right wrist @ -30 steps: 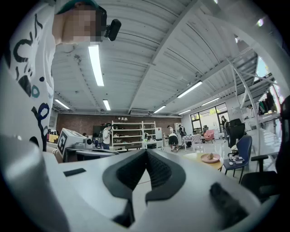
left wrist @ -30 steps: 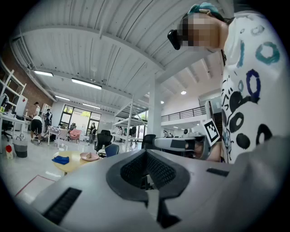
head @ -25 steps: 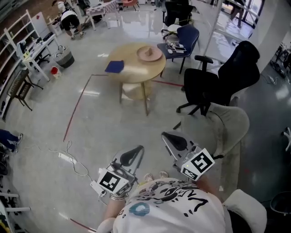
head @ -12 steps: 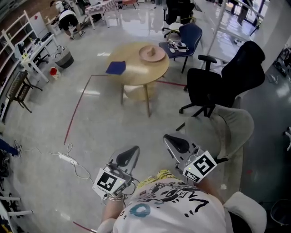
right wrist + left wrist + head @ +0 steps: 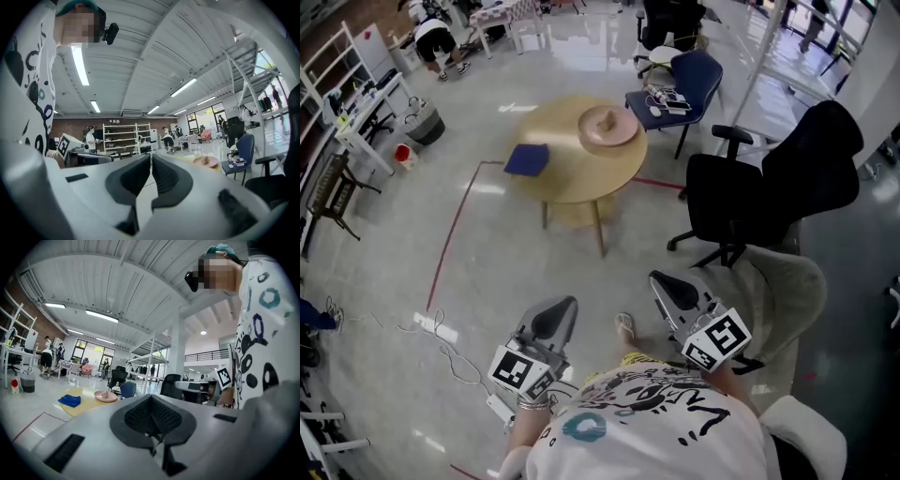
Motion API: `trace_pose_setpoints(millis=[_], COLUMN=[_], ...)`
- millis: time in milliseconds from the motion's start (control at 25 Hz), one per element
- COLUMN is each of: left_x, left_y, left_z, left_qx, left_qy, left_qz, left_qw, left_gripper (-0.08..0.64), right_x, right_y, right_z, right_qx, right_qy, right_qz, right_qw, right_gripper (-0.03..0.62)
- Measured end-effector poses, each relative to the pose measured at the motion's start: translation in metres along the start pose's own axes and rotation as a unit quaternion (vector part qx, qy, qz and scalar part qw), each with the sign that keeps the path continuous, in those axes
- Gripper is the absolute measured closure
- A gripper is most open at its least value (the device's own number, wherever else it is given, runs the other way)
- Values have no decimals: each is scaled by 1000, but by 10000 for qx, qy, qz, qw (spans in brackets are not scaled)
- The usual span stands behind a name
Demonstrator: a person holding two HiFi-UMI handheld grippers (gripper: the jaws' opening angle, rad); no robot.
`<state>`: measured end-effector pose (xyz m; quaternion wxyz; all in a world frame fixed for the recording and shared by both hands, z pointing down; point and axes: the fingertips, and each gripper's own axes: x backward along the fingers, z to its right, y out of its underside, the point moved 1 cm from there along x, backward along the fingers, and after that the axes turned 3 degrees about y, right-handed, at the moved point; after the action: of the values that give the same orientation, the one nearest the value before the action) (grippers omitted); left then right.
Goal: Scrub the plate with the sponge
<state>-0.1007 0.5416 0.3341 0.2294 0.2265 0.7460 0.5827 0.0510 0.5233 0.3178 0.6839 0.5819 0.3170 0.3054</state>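
Nearest the camera, a person in a white printed shirt [image 5: 647, 422] holds two grey plastic grippers over a polished concrete floor [image 5: 516, 262]. The left gripper [image 5: 549, 319] is at 7 o'clock in the head view, its ribbed black pads pressed together on nothing. The right gripper [image 5: 673, 292] is at 5 o'clock, its pads likewise together and empty. Each carries a white cube with black square markers.

A white power strip [image 5: 429, 325] with a looped cable lies at 8 o'clock. A rounded beige armchair [image 5: 783, 281] stands at 4 o'clock, with a black office chair [image 5: 769, 178] just beyond it. A red tape line [image 5: 455, 234] runs across the floor toward the table.

Well apart from both grippers, at 12 o'clock, stands a round table [image 5: 581, 173] with a pale wooden top. A shallow round pink plate [image 5: 587, 136] sits at the top's 1 o'clock side and holds the sponge [image 5: 604, 118], a small tan lump at its middle. A folded blue cloth [image 5: 527, 159] lies flat at the top's 9 o'clock edge, apart from the plate.

Behind the table, a blue chair [image 5: 694, 75] has small items on its seat; what they are cannot be made out. At 10 o'clock are white open shelving [image 5: 342, 112] and a grey bucket [image 5: 429, 122], its contents not visible. A crouching person [image 5: 441, 39] is at 11 o'clock.
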Motion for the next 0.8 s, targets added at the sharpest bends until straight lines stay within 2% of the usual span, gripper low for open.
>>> trace_pose_setpoints(millis=[160, 360, 800], left_x=[-59, -116, -209], left_y=[-25, -41, -56], left_z=[-35, -78, -143], left_qx=[-55, -179, -150], left_qy=[-147, -338, -444], left_qz=[115, 120, -18], left_qw=[9998, 9992, 9989], left_gripper=[545, 545, 545], right_x=[-37, -81, -156], right_y=[-25, -31, -32], right_z=[50, 104, 198], right_qx=[49, -12, -188], right_qy=[-234, -470, -572], right_qz=[106, 83, 24], right_qw=[9997, 9989, 9982], right_gripper=[563, 563, 563])
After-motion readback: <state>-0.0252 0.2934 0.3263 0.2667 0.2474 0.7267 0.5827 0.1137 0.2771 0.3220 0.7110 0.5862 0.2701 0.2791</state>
